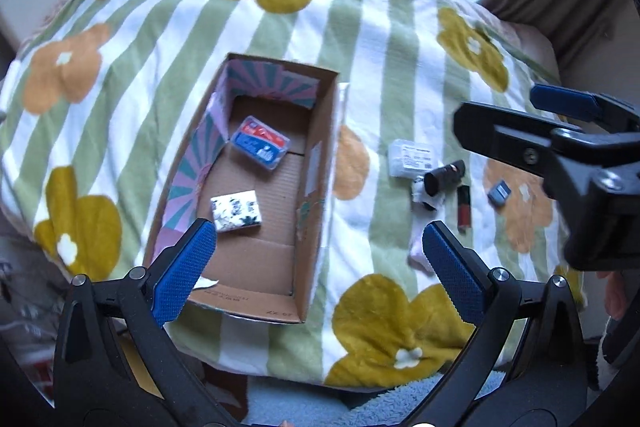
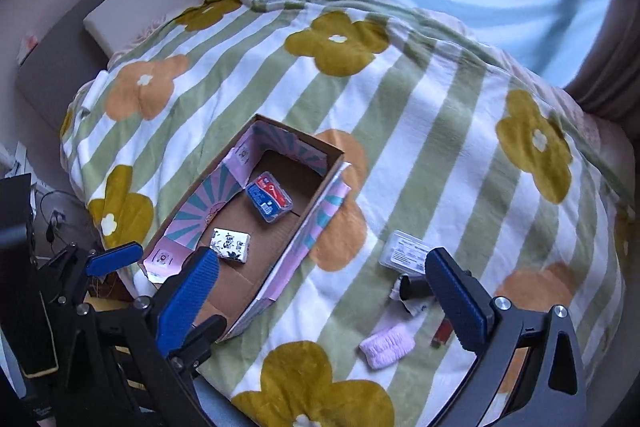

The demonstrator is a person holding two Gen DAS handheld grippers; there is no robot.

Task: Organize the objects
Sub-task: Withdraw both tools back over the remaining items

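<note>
In the box: the cardboard box (image 1: 316,163) on the blanket (image 1: 380,39) holds a blue case (image 1: 260,143) and a patterned packet (image 1: 236,211).
Left out: right of it lie a clear case (image 1: 412,159), dark tube (image 1: 444,177), red stick (image 1: 464,207), grey clip (image 1: 500,193) and pink cloth (image 2: 386,347).
Tools: left gripper (image 1: 316,275) and right gripper (image 2: 320,299) both spread apart, empty.
Progress: likely under half.

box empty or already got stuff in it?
Not empty. The open box holds two items: a blue-and-red case near its far end and a black-and-white patterned packet nearer the camera.
</note>
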